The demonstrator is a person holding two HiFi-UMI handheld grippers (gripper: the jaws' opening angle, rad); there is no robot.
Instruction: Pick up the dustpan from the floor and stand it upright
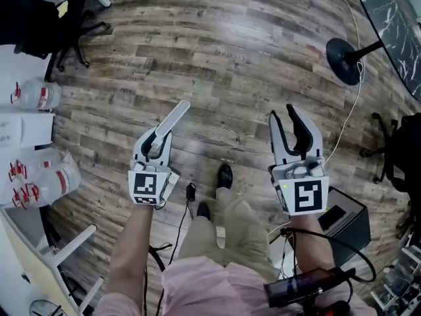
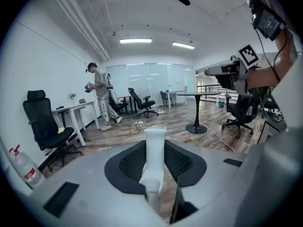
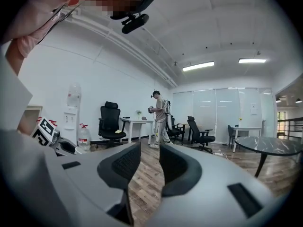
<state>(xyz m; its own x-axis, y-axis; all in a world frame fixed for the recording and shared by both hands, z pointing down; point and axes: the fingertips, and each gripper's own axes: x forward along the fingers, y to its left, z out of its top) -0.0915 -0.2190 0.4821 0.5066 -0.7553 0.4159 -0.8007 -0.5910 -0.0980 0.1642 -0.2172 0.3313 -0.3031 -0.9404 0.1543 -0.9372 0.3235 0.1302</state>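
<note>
A white handle (image 1: 174, 118), the only part of the dustpan that shows, sticks out past my left gripper (image 1: 156, 141), which is shut on it at about waist height above the wooden floor. In the left gripper view the handle (image 2: 155, 148) runs straight up between the black pads of the left gripper (image 2: 155, 167). The pan itself is hidden. My right gripper (image 1: 294, 125) is held level beside it, open and empty. In the right gripper view only floor shows in the narrow gap between the pads of the right gripper (image 3: 149, 167).
Water bottles (image 1: 38, 95) and a white desk (image 1: 16, 127) lie at the left, and an office chair (image 1: 62, 18) at the top left. A round table base (image 1: 345, 60) with a trailing cable is at the top right, a black box (image 1: 342, 219) by my right foot. Another person (image 2: 100, 96) stands far off.
</note>
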